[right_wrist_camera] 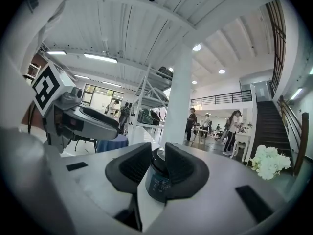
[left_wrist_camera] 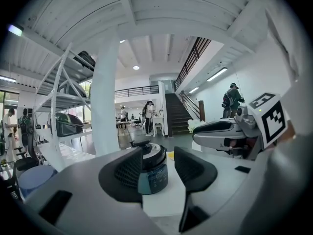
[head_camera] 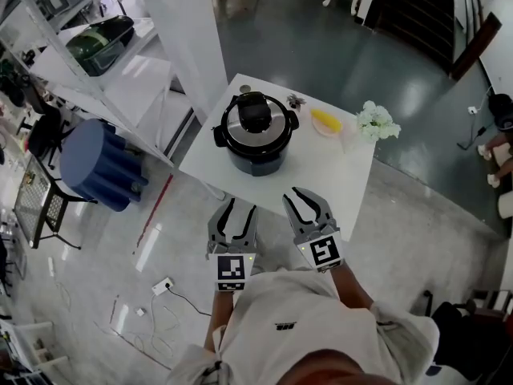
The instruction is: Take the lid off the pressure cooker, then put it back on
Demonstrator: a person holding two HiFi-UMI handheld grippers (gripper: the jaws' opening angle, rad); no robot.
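The dark pressure cooker (head_camera: 255,147) stands on the far left part of a white table (head_camera: 345,175), its lid (head_camera: 276,125) on, with a black handle on top. Both grippers hang side by side in front of the table's near edge, well short of the cooker. My left gripper (head_camera: 240,205) has its jaws drawn close with nothing between them. My right gripper (head_camera: 309,196) is likewise nearly closed and empty. In the left gripper view the cooker (left_wrist_camera: 152,173) shows far off through the narrow gap of the left gripper (left_wrist_camera: 157,156). The right gripper view frames the cooker (right_wrist_camera: 155,182) the same way.
A yellow item on a small plate (head_camera: 326,121) and white flowers (head_camera: 377,123) sit on the table's right side. A white shelving rack (head_camera: 120,62), a white column (head_camera: 192,30) and a blue round stool (head_camera: 96,163) stand left. A power strip with cable (head_camera: 163,285) lies on the floor.
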